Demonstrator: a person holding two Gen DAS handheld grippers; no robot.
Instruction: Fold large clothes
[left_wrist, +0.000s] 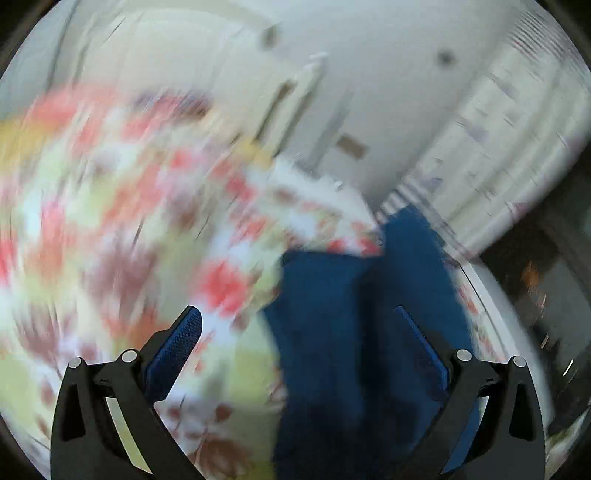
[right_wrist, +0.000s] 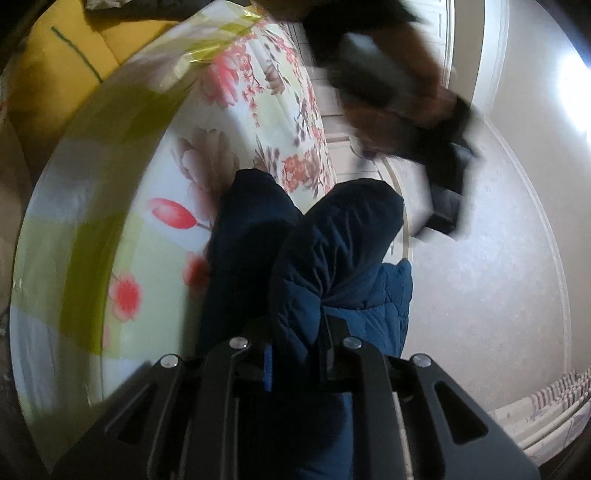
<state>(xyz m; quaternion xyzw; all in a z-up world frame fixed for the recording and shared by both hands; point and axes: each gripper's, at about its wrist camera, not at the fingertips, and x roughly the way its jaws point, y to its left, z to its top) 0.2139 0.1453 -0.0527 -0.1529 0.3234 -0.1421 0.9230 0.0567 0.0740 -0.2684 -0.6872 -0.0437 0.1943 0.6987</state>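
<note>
A dark blue quilted jacket (right_wrist: 332, 251) lies bunched on the floral bedsheet (right_wrist: 236, 122), its near fold clamped in the right gripper (right_wrist: 295, 354); the left gripper (left_wrist: 299, 328) hovers over it, jaws wide apart, holding nothing

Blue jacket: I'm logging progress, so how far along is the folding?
Done: nothing looks neatly folded yet. In hand: the right gripper is shut on the bunched blue jacket over the floral sheet; the left gripper is open, holding nothing. Left: flattening and all the folds.
</note>
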